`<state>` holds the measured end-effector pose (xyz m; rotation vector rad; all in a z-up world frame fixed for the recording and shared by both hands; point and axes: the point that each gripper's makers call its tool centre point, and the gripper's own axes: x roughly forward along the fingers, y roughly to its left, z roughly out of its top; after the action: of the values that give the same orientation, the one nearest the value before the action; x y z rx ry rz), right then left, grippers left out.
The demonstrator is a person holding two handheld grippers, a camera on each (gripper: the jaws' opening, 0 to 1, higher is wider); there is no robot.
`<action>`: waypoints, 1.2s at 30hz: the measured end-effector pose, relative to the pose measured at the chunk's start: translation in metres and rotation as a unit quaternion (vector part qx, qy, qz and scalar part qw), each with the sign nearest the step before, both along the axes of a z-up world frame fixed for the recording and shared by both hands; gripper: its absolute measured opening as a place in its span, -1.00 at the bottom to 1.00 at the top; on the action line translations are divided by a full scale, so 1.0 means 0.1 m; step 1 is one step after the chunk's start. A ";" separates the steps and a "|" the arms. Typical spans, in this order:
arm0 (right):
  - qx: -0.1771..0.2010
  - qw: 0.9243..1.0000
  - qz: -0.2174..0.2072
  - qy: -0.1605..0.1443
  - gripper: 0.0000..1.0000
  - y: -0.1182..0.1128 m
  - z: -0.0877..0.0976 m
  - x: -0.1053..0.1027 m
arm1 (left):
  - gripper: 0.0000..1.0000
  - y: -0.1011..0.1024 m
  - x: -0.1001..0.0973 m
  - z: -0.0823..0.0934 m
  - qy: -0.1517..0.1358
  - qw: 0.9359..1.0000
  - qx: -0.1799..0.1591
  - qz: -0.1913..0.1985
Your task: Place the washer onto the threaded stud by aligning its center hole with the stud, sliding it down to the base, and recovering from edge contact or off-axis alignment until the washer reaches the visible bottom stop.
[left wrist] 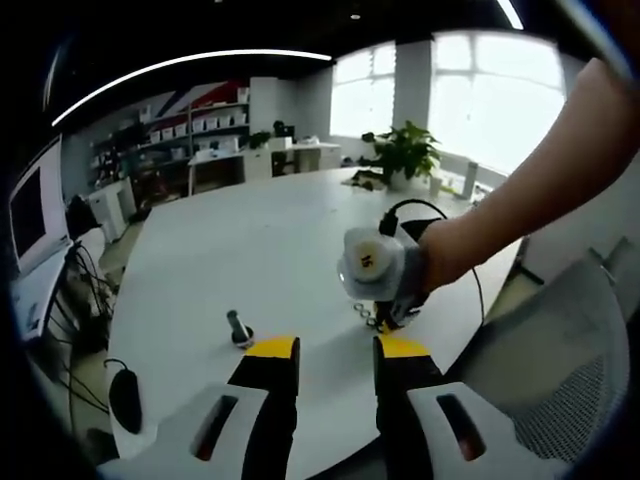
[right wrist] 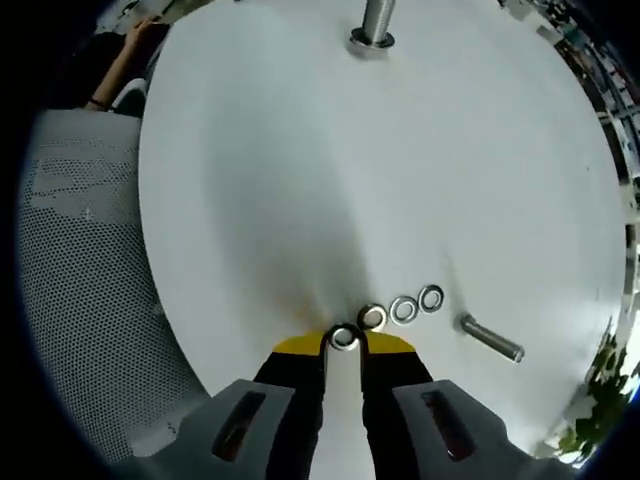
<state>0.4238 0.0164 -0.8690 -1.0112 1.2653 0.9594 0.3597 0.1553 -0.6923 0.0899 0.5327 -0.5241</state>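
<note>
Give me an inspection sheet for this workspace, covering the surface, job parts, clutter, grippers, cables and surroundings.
Surface: white round table, mostly bare.
Job's things: threaded stud upright on its base; a washer between the right gripper's jaws; three more washers in a row beside it.
Clutter: loose bolt lying near the washers.
Grippers: right gripper low at the table, closed on the washer; left gripper open, holding nothing.
Cables: black cable behind the right gripper.
Surroundings: mesh chair, potted plant, shelves, windows.
</note>
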 end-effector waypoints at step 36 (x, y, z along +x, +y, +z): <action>0.114 0.986 -0.117 -0.045 -0.73 -0.41 0.37 0.26 | -0.45 0.00 -0.01 0.02 -0.005 1.000 -0.001 -0.003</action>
<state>0.4498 -0.0245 -0.8319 -0.7034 1.1416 0.8437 0.3588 0.1551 -0.6905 0.0920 0.5225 -0.5288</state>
